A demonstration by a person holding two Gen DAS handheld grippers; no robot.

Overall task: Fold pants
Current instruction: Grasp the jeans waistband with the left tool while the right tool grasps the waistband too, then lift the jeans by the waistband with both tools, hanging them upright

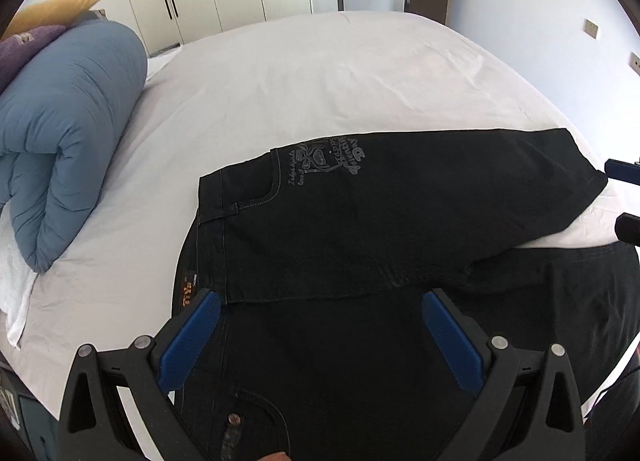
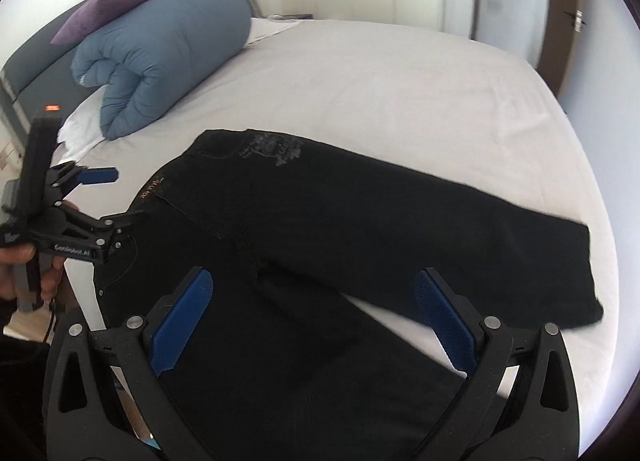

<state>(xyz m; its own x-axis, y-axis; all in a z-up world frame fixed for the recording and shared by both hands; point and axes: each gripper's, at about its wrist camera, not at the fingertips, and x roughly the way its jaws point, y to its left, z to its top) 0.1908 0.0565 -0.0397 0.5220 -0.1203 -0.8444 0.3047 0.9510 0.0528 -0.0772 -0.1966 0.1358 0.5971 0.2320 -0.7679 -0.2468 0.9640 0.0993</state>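
The black pants [image 1: 400, 213] lay spread on the white bed [image 1: 320, 81], legs splayed apart. Denim looked heavy, limp, not slippery; waistband and hems seemed the best holds. Left tool [image 1: 320, 337] and right tool [image 2: 312, 325] both hovered above, fingers apart, empty.

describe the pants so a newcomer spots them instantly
Start at the white bed; a rolled blue duvet sits at its head. The pants lie nearer the foot: flat, black denim, with a pale printed graphic, the only dark item on the sheet.
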